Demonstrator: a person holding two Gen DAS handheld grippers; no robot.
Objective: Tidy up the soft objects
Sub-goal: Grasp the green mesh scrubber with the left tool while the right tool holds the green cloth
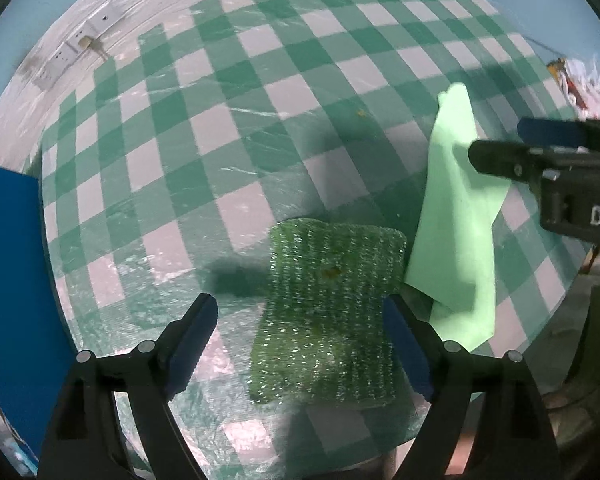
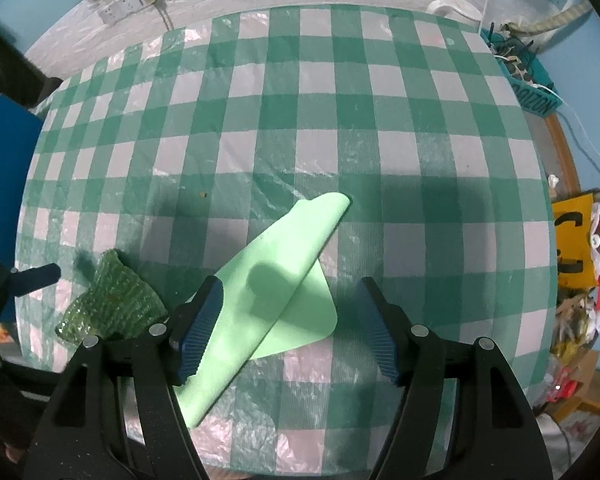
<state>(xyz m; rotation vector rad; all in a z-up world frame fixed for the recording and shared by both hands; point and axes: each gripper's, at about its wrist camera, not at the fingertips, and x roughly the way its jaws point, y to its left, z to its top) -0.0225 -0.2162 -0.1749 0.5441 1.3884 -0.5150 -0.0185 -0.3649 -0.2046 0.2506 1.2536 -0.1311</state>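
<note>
A dark green glittery scouring pad [image 1: 328, 312] lies on the checked tablecloth [image 1: 220, 120]. My left gripper [image 1: 306, 344] is open, its fingers on either side of the pad's near half. A light green folded cloth [image 1: 456, 216] lies just right of the pad. In the right wrist view the cloth [image 2: 276, 292] lies diagonally under my open right gripper [image 2: 290, 328], with its left finger over the cloth. The pad [image 2: 112, 304] shows at the left there. The right gripper [image 1: 540, 160] also shows in the left wrist view, above the cloth.
A blue board [image 1: 8, 288] stands at the table's left edge. A teal basket [image 2: 524, 68] of clutter sits at the far right corner. Bags and boxes [image 2: 580, 248] lie beyond the right edge. A power strip [image 2: 140, 0] hangs on the white wall.
</note>
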